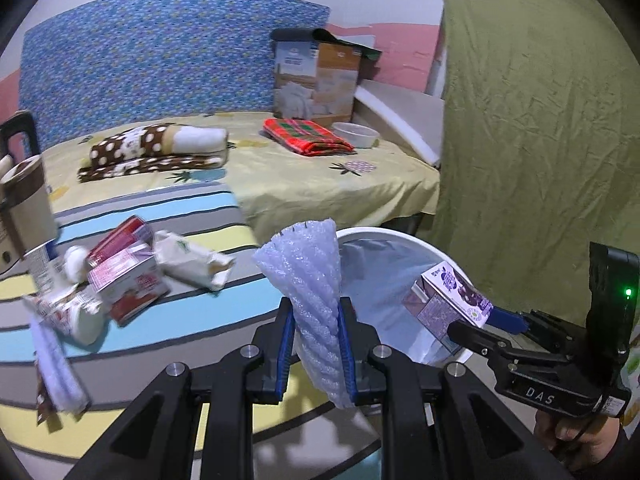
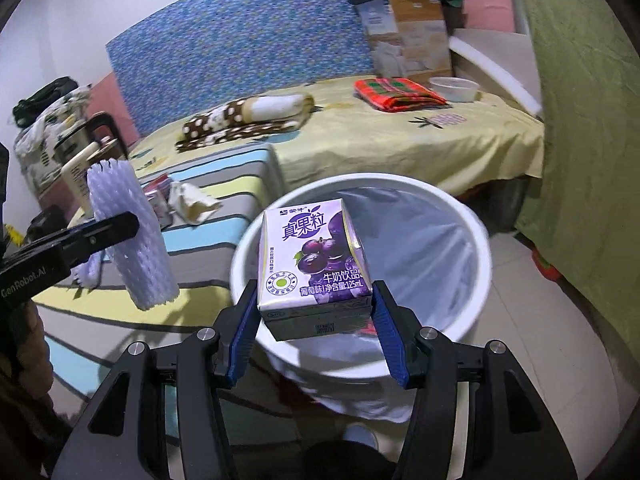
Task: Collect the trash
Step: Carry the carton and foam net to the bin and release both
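Both hands are loaded here. The left gripper (image 1: 316, 344) is clamped on a white foam net sleeve (image 1: 308, 280), its blue pads squeezing the soft mesh at low centre of the left wrist view, with the sleeve's flared top poking up toward the bin's near rim. The right gripper (image 2: 316, 320) is clamped on a purple grape milk carton (image 2: 312, 260), held upright at centre of the right wrist view, right in front of the white bin (image 2: 480, 240) with its pale liner, which fills the middle of that frame. The carton looks to sit above the bin's near rim rather than clear over the mouth, so letting go too soon could bounce it off the rim and onto the floor. The pads grip only its lower sides, so a tilt could let it slide out early. The foam sleeve is light and springy; released from beside the rim it may drift or catch on the edge, or cling to a pad. Both grippers crowd one opening, so they could knock together. More rubbish, including a red and white carton (image 1: 128, 280) and a crumpled wrapper (image 1: 192, 260), waits on the striped cloth (image 1: 200, 320) at left of the left wrist view.
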The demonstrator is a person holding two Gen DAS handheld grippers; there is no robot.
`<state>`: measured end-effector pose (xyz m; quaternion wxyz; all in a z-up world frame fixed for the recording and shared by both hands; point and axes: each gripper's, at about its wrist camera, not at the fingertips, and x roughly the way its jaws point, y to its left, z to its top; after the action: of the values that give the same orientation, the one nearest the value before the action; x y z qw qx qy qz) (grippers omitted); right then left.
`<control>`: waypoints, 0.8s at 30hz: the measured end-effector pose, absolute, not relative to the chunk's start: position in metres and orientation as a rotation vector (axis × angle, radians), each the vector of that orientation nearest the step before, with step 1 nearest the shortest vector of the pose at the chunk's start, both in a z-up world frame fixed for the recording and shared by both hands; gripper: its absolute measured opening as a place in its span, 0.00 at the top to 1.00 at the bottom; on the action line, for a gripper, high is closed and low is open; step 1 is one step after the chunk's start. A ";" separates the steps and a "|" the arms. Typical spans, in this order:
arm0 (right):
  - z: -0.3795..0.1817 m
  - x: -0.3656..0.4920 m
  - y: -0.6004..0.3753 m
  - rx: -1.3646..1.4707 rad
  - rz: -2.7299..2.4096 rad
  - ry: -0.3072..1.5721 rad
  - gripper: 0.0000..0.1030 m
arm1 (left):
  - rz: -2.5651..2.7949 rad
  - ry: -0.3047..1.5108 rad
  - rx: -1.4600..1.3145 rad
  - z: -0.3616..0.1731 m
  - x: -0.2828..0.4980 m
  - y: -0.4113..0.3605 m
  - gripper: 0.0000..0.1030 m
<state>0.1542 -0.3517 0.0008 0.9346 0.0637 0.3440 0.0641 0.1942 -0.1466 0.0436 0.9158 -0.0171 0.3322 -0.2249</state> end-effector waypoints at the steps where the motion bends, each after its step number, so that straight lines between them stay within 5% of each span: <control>1: 0.000 0.155 -0.354 0.132 0.124 0.706 0.46 | -0.472 0.685 -0.032 0.043 0.197 -0.152 0.79; 24: -0.016 0.161 -0.383 0.156 0.053 0.776 0.45 | -0.550 0.763 0.018 0.011 0.234 -0.210 0.74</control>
<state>0.1607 -0.3830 -0.0161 0.9224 0.0762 0.3778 0.0257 0.2335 -0.2100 0.0107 0.8914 0.0088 0.3675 -0.2652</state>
